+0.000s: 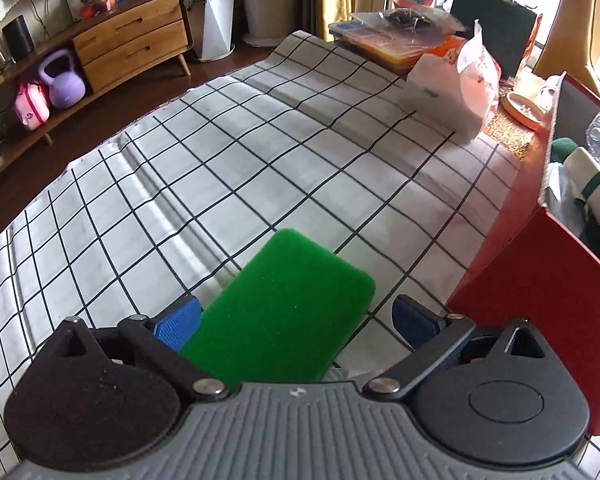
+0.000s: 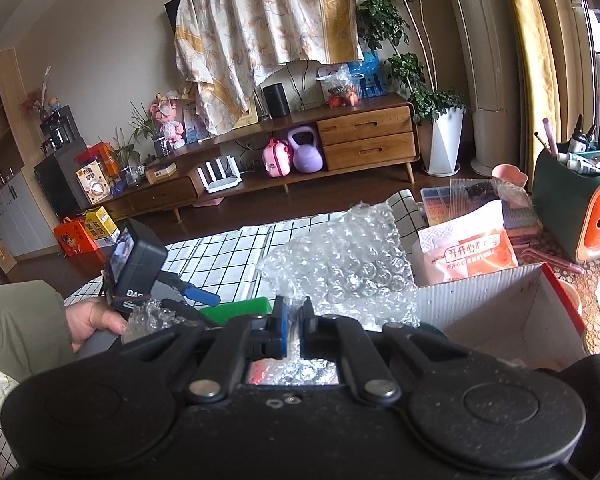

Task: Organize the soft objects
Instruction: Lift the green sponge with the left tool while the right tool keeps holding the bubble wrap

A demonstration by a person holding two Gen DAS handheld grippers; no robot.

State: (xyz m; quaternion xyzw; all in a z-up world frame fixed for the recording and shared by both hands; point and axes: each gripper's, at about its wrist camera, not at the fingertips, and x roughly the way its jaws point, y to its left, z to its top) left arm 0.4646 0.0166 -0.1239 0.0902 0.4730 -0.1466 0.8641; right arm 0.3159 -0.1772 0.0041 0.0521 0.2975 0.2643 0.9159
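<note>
Sponge [image 1: 284,304] pickup is in hand: it lies on the counter [image 1: 260,140] beside the red box [image 1: 540,280], between the left gripper's [image 1: 296,320] wide-apart jaws. Next, close them. Right gripper [image 2: 294,320] jaws are pinched on bubble wrap [image 2: 348,256].

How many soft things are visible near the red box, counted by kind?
Green sponge: 1, between the open left gripper fingers.
Bubble wrap sheet: 1, pinched by the right gripper.
Striped cloth in the red box: 1.
Total: 3

Bare checked cloth [image 1: 260,140] beyond, red box [image 1: 540,280] rightward
</note>
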